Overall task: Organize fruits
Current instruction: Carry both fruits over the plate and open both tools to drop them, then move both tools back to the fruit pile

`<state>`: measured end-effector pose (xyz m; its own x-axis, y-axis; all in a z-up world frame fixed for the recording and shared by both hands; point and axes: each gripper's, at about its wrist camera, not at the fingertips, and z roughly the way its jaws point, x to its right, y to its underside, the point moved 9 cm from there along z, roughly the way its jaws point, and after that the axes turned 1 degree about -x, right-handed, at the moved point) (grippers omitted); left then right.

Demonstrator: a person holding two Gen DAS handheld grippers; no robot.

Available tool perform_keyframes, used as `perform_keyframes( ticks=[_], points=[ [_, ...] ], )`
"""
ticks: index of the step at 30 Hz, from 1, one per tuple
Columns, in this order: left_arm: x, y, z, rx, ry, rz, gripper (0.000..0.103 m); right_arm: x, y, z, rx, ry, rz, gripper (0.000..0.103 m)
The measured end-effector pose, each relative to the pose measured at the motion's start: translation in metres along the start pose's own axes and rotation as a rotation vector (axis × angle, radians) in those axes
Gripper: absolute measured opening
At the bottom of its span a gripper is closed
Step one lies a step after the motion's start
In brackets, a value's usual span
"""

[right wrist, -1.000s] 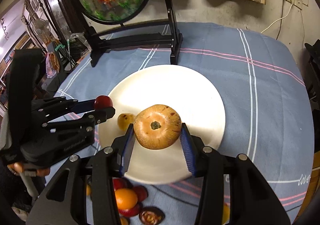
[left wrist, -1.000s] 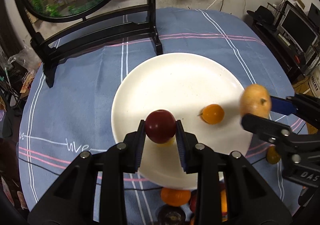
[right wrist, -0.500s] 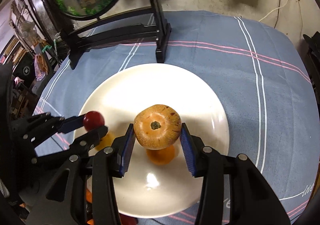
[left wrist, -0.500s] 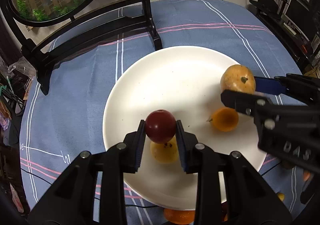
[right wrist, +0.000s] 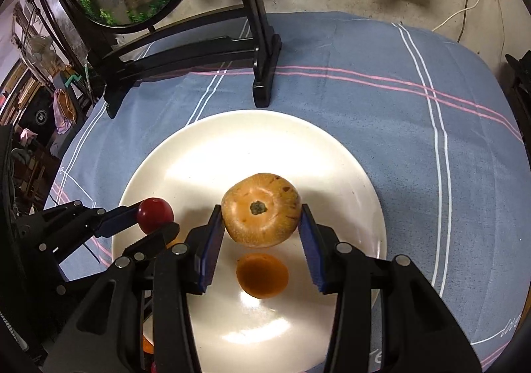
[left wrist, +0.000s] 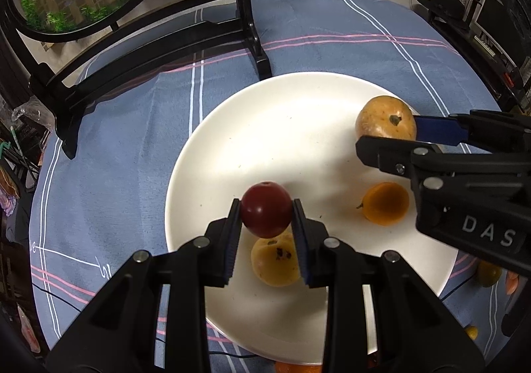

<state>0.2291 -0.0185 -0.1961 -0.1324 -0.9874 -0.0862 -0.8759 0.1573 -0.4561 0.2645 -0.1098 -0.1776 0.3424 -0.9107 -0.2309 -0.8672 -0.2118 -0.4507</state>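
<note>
White letters "DAS" stand on the black body of the right gripper [left wrist: 386, 137], beside the white plate [left wrist: 232, 147]. Pale script on the tablecloth [left wrist: 109, 147] near the plate's left rim is not readable.

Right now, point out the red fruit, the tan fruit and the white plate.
red fruit [left wrist: 265, 208]: left wrist view, front face between the pads.
tan fruit [right wrist: 260, 208]: right wrist view, beside its stem scar.
white plate [left wrist: 282, 127]: left wrist view, bare far surface.

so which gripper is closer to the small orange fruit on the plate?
Right gripper: it hangs almost directly over the small orange fruit. Left gripper sits off to the side.
</note>
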Motion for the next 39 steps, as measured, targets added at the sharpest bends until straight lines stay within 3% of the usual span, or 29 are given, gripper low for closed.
perform_keyframes(
  ticks=[4,6,7,8,9,16,25,28,33,39],
  points=[
    [0.001,-0.001,0.003,-0.006,0.006,0.001,0.031,-0.002,0.005,0.006,-0.049,-0.017,-0.004,0.046],
    [0.002,-0.002,0.004,-0.011,0.007,0.0,0.034,-0.001,0.006,0.007,-0.059,0.014,-0.011,0.05],
    [0.002,-0.001,0.004,-0.017,0.014,-0.007,0.039,0.0,0.007,0.006,-0.06,0.02,-0.009,0.062],
    [0.001,-0.001,0.003,-0.011,0.015,-0.013,0.054,0.001,0.005,0.003,-0.046,0.016,0.007,0.066],
    [0.0,-0.002,0.001,0.001,0.01,-0.02,0.057,0.002,0.002,-0.002,-0.023,0.016,0.021,0.066],
    [0.001,-0.006,-0.017,0.03,0.004,-0.011,0.057,0.003,-0.009,-0.033,0.036,0.015,0.02,0.066],
    [0.006,-0.001,-0.057,0.083,0.003,-0.001,0.057,-0.006,0.0,-0.069,0.071,0.023,0.015,0.066],
    [0.006,0.005,-0.075,0.107,-0.004,0.001,0.062,-0.013,0.007,-0.086,0.09,0.021,0.008,0.066],
    [-0.004,0.026,-0.103,0.146,-0.012,-0.001,0.068,-0.023,0.03,-0.125,0.143,0.012,-0.006,0.066],
    [-0.024,0.074,-0.121,0.136,-0.007,-0.018,0.068,-0.033,0.091,-0.159,0.163,0.033,-0.081,0.066]
  ],
)
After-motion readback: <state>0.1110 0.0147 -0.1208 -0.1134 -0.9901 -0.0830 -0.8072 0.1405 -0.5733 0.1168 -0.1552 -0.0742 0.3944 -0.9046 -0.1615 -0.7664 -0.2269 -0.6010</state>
